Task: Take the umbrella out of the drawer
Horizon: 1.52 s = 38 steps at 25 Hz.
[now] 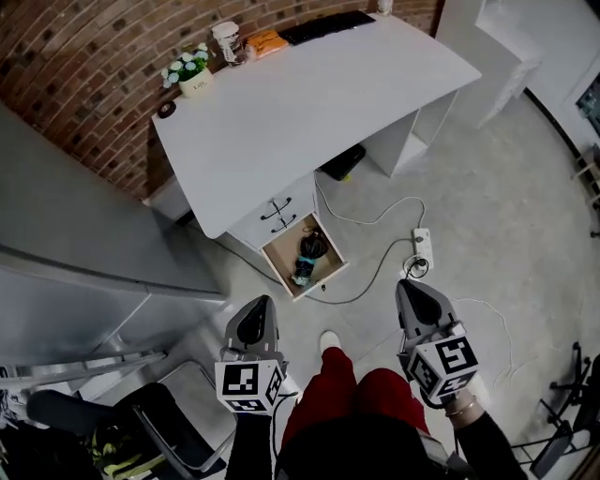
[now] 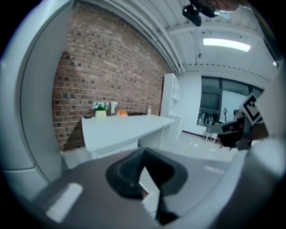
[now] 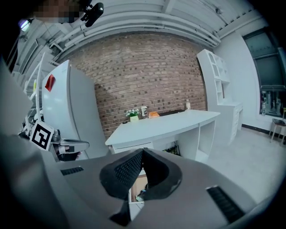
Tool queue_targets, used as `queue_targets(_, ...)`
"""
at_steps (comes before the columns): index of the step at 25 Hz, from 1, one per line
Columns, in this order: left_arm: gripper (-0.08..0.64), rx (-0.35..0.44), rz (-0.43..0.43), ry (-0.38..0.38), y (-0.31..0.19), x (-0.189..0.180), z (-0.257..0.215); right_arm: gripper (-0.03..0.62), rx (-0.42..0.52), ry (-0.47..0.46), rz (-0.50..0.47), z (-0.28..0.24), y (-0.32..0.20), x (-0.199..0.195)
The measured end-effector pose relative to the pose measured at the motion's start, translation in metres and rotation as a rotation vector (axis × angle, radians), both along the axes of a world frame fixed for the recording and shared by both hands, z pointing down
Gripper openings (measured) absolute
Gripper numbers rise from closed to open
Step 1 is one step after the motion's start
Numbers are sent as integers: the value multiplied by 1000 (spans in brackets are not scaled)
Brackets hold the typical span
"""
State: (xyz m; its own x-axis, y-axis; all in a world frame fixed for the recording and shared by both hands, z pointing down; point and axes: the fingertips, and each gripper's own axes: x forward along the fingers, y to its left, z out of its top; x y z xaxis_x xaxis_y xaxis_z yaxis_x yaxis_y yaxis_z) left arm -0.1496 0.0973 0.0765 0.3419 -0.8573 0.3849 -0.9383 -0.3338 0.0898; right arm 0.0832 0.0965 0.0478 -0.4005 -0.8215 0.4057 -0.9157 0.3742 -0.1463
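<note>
Surroundings: white bench set against a brick wall. Along the bench's back edge, from the left corner: small dark round item, potted flowers, a lidded cup, an orange item, a flat black item. The rest of the top is bare.

A grey fridge stands to the left of the bench and a white shelf unit beyond its right end. A black item lies on the floor under the bench. A cable runs across the floor past the drawer front to a power strip. A black chair is at the person's left side.

Nothing lies between the tongs and the drawer except open floor and that cable.

Containers: drawer unit under the bench's near left corner. Its bottom drawer is pulled out over the floor, wooden inside. The umbrella, folded, black with a teal part, lies lengthwise in it. Nothing else can be made out inside.

Tongs: left tongs closed, pads meeting, holding nothing. Right tongs likewise closed and empty. Both are above the floor, well short of the drawer, one on either side of the person's red-trousered legs.
</note>
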Motion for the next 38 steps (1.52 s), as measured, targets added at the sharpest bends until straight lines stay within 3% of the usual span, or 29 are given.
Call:
queue_targets(15,20,-172,44,-72,-87,21,152,-2,-155,32,72,136,-68,33)
queue_targets(25,64,-197,4,-78,-132,26,297,-2,-142,42,47,269,-123,50)
queue_targets(38,189,-279,58,-141,-165,42,481,-2,-134,14,-21,431,-170,41)
